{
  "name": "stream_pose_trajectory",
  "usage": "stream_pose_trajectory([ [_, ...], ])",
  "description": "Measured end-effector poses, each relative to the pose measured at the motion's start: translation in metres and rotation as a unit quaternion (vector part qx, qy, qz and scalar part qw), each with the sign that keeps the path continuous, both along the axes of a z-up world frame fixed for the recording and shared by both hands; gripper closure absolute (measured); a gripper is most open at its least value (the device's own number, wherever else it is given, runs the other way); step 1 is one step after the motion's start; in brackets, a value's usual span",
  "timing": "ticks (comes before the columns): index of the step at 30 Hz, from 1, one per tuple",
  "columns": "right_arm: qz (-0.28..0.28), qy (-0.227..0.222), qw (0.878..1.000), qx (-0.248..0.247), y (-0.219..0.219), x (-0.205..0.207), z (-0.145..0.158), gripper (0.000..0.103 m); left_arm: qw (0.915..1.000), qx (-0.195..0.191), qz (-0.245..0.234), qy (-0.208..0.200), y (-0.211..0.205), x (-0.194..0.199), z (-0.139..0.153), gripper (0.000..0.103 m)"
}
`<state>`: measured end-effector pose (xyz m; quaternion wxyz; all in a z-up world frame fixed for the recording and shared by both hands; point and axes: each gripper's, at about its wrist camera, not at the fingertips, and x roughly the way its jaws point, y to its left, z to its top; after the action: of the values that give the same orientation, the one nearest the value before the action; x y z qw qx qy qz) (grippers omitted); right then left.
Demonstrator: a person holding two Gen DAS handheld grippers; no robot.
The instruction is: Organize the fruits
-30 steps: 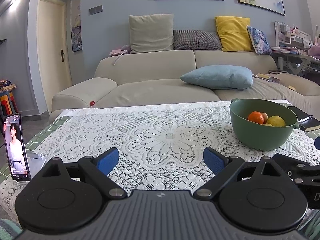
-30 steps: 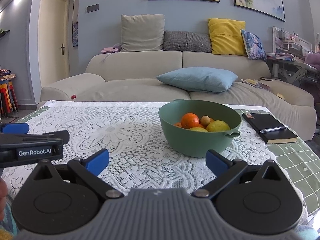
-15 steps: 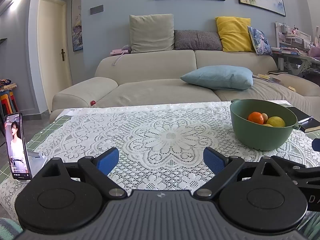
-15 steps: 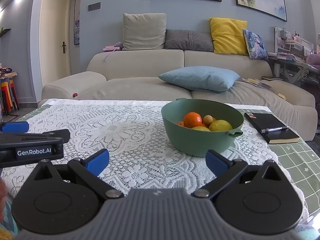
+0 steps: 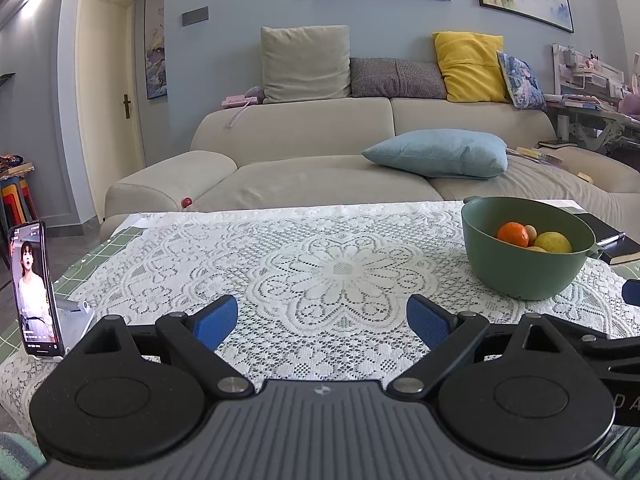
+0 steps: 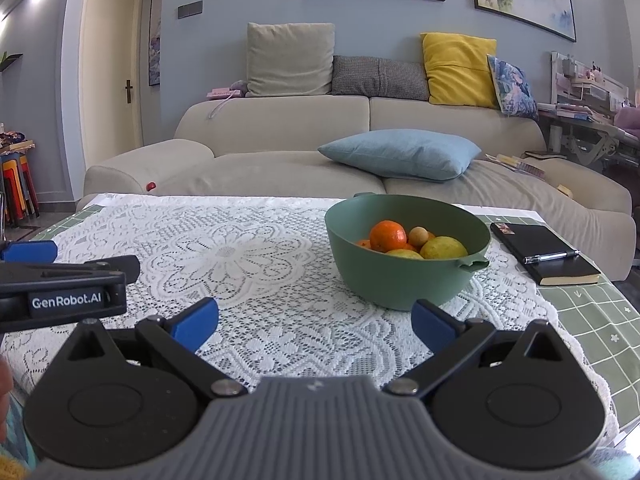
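A green bowl [image 6: 400, 280] stands on the lace tablecloth, right of centre. It holds an orange [image 6: 387, 235], a yellow lemon [image 6: 442, 248], a small tan round fruit [image 6: 418, 236] and more fruit beneath. The bowl also shows in the left wrist view [image 5: 516, 272] at the right, with the orange [image 5: 513, 234] and lemon [image 5: 554, 242]. My right gripper [image 6: 316, 322] is open and empty, just short of the bowl. My left gripper [image 5: 322, 320] is open and empty over the cloth's middle, left of the bowl.
A phone on a stand [image 5: 34, 290] is upright at the table's left edge. A black notebook with a pen [image 6: 548, 254] lies right of the bowl. A sofa with cushions [image 6: 360, 152] is behind the table. A small red ball [image 5: 187, 202] rests on the sofa.
Both views have shifted slightly; the bowl looks a little nearer and more central in the right wrist view. Both grippers stay open and empty.
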<state>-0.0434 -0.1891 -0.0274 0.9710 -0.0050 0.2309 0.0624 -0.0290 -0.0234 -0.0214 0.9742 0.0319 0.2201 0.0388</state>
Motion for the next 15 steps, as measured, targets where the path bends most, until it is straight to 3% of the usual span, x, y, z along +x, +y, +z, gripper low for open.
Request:
stream_pose_trajectory([
  [15,0.000,0.002,1.000,-0.003,0.0012,0.0012,0.0002,0.004,0.9999,-0.004,0.001,0.010,0.0012,0.0008,-0.0002,0.000],
])
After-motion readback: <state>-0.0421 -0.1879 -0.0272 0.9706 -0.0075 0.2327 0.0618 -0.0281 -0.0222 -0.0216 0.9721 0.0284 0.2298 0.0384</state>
